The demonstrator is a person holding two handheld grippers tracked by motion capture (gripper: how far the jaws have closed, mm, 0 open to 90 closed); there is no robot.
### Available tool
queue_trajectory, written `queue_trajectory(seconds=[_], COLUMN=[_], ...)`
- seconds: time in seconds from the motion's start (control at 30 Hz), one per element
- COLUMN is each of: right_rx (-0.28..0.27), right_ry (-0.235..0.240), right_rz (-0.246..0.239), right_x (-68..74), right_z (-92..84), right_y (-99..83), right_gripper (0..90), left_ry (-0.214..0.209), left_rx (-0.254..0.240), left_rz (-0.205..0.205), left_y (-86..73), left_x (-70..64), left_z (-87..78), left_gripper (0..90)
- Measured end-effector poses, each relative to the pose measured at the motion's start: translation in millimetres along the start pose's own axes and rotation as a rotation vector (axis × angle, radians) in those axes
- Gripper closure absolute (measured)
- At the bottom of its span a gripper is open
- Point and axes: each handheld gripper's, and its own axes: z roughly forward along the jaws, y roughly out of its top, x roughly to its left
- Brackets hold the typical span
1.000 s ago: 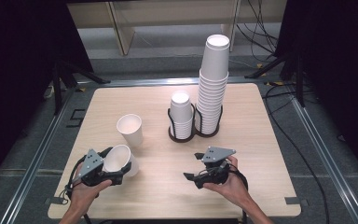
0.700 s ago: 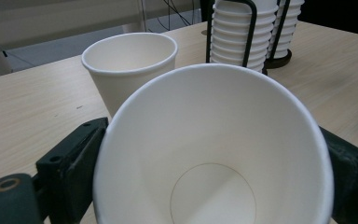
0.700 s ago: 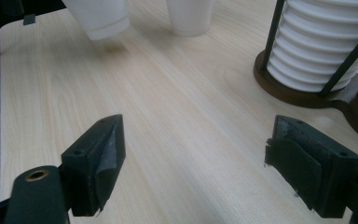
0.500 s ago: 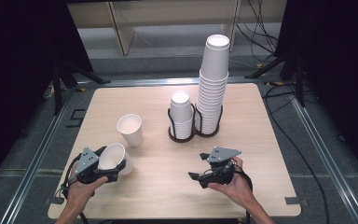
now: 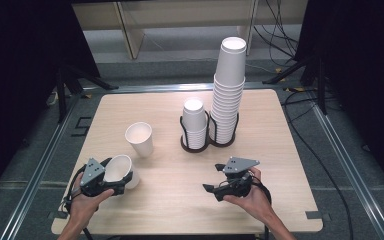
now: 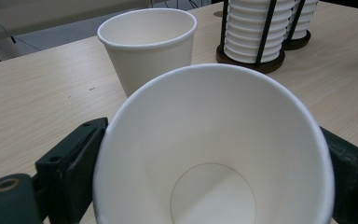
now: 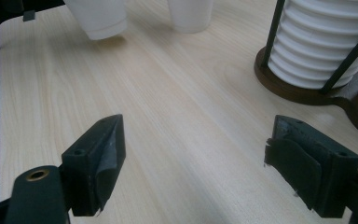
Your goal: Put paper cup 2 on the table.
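Observation:
My left gripper (image 5: 116, 179) is shut on a white paper cup (image 5: 120, 168) at the table's front left, and the cup tilts with its mouth toward the gripper. In the left gripper view the held cup (image 6: 205, 116) sits between the black jaws, its inside empty. A second white cup (image 5: 140, 139) stands upright just behind it, also seen in the left gripper view (image 6: 147, 46). My right gripper (image 5: 211, 178) hovers open at the front right. Its jaws stand wide apart with bare wood between them in the right gripper view (image 7: 200, 158).
A dark two-slot cup holder (image 5: 187, 146) stands mid-table, with a short stack of cups (image 5: 195, 122) and a tall stack (image 5: 227, 85). The holder's base (image 7: 284, 86) lies ahead and right of the right gripper. The wooden table (image 5: 180, 200) has bare wood at the front centre.
The left gripper and its cup have drifted slightly left. The right gripper has shifted a little to the right, still open.

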Motion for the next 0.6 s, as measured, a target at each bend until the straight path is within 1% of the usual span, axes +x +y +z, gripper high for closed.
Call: queue_trajectory(seconds=[0.07, 0.1, 0.13, 0.17, 0.2, 0.27, 0.3, 0.33, 0.37, 0.43, 0.47, 0.5, 0.53, 0.57, 0.6], right_rx=[0.000, 0.002, 0.003, 0.003, 0.005, 0.002, 0.004, 0.005, 0.005, 0.005, 0.004, 0.002, 0.004, 0.002, 0.006], right_ry=[-0.002, 0.002, 0.002, -0.004, 0.005, -0.001, 0.001, 0.006, 0.006, 0.002, 0.002, 0.000, 0.006, 0.007, 0.010], right_rz=[0.003, 0.001, 0.000, -0.012, -0.001, -0.012, -0.011, -0.004, -0.003, -0.010, -0.010, -0.011, -0.006, -0.012, -0.004], right_x=[0.0, -0.2, -0.1, -0.5, 0.5, 0.5, 0.7, 1.1, 1.1, 0.4, 0.4, 0.6, 1.1, 1.0, 1.7], right_z=[0.1, 0.1, 0.3, 0.4, 0.8, 1.4, 1.5, 1.6, 1.5, 1.0, 1.0, 1.2, 1.4, 1.9, 2.0], right_y=[-0.1, -0.1, -0.1, 0.1, 0.1, 0.3, 0.2, 0.1, 0.1, 0.3, 0.3, 0.2, 0.2, 0.2, 0.2], right_gripper=[19.6, 19.6, 19.6, 19.6, 19.7, 19.7, 19.7, 19.7, 19.7, 19.8, 19.8, 19.8, 19.8, 19.9, 19.9], left_ry=[0.003, 0.001, 0.008, 0.008, 0.015, 0.025, 0.030, 0.026, 0.028, 0.030, 0.030, 0.031, 0.039, 0.040, 0.040], left_rx=[0.011, 0.002, 0.008, 0.013, 0.018, 0.017, 0.029, 0.024, 0.046, 0.052, 0.051, 0.046, 0.050, 0.047, 0.037], left_rz=[-0.001, 0.000, -0.002, 0.000, -0.001, 0.008, 0.006, 0.000, 0.004, 0.008, 0.011, -0.002, 0.008, 0.014, 0.011], left_y=[-1.0, -2.0, -2.5, -3.1, -3.4, -4.4, -4.7, -6.0, -6.4, -8.5, -8.8, -9.2, -9.0, -9.1, -9.8], left_x=[0.7, 1.6, 1.7, 3.4, 4.3, 6.5, 7.4, 8.8, 10.0, 11.0, 11.3, 10.4, 11.1, 11.8, 11.9], left_z=[0.2, 1.4, 1.3, 1.9, 1.8, 2.7, 2.0, 3.1, 2.8, 5.4, 6.0, 7.5, 8.6, 9.6, 10.8], left_gripper=[9.4, 9.4, 9.4, 9.4, 9.4, 9.4, 9.4, 9.4, 9.4, 9.3, 9.2, 9.2, 9.1, 9.0, 8.9])
